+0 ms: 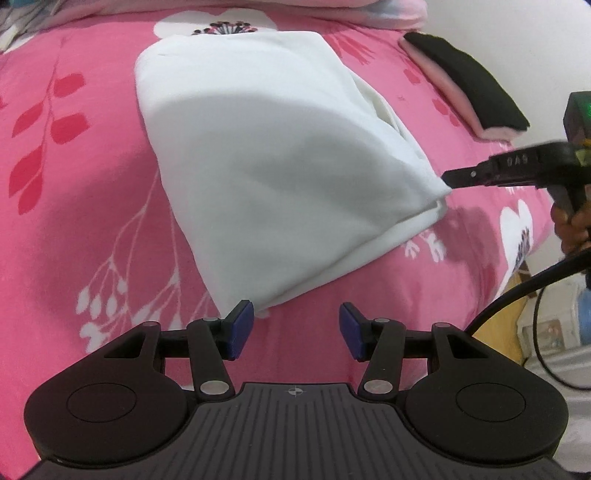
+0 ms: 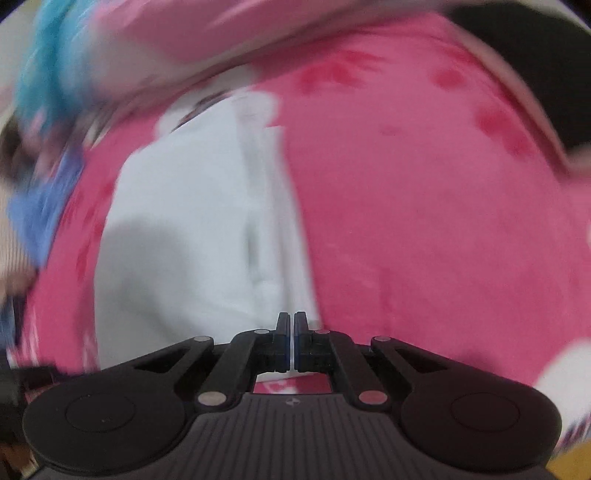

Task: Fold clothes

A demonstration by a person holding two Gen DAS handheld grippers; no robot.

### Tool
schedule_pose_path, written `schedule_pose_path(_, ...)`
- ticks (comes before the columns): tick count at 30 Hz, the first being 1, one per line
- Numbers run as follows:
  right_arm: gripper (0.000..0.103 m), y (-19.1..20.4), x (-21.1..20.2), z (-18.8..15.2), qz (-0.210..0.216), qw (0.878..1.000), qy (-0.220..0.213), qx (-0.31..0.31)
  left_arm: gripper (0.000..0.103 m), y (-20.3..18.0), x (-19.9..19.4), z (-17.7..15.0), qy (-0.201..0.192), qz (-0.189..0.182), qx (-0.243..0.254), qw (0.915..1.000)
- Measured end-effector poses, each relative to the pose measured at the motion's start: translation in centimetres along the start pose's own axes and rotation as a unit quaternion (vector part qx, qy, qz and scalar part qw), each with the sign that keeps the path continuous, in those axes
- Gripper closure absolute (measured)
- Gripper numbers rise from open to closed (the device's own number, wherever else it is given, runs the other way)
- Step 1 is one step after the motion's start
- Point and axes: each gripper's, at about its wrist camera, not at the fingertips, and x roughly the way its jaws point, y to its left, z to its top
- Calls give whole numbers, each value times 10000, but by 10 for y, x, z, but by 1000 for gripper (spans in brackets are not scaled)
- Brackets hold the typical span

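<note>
A folded white garment [image 1: 273, 162] lies on the pink flowered bedsheet [image 1: 74, 206]. My left gripper [image 1: 295, 328] is open and empty, just in front of the garment's near corner. My right gripper [image 1: 448, 176] comes in from the right and is shut on the garment's right corner. In the blurred right wrist view the right gripper [image 2: 291, 332] is shut, with a thin edge of the white garment [image 2: 192, 236] pinched between its fingers.
A folded pink-and-black cloth [image 1: 465, 85] lies at the far right of the bed. A pile of pink and pale clothes [image 1: 388, 14] sits at the back. A black cable [image 1: 517, 295] hangs past the bed's right edge.
</note>
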Motion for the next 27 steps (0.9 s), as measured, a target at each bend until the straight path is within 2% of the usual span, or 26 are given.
schedule_pose_path(4, 98, -28, -8, -3, 548, 9922, 34, 1121, 52, -3, 1, 3, -6, 126, 217, 9997)
schedule_pose_path(5, 90, -31, -7, -4, 632, 9899, 82, 1267, 52, -4, 2, 4, -18, 168, 273, 9995)
schedule_pose_path(6, 73, -34, -6, -5, 713, 9874, 131, 1410, 52, -5, 2, 5, -29, 209, 328, 9992)
schedule_pose_path(7, 65, -34, -4, -5, 774, 9852, 174, 1523, 52, -6, 3, 5, -44, 259, 382, 9989)
schedule_pose_path(11, 61, -27, 8, -4, 1021, 9804, 397, 1638, 53, -12, 7, 5, -105, 467, 546, 9974)
schedule_pose_path(14, 61, -20, 20, -3, 910, 9811, 694, 1563, 53, -13, 8, 5, -118, 611, 603, 9962)
schedule_pose_path(20, 62, -16, 31, -4, 765, 9808, 786, 1614, 53, -16, 15, 5, -82, 819, 751, 9938)
schedule_pose_path(22, 71, -17, 33, -4, 764, 9800, 758, 1674, 53, -18, 18, 5, -57, 892, 836, 9925)
schedule_pose_path(24, 89, -14, 34, -4, 746, 9811, 691, 1644, 53, -21, 21, 5, -41, 963, 944, 9909)
schedule_pose_path(27, 95, -7, 27, -4, 697, 9858, 487, 1447, 53, -23, 22, 5, -24, 1017, 1024, 9895)
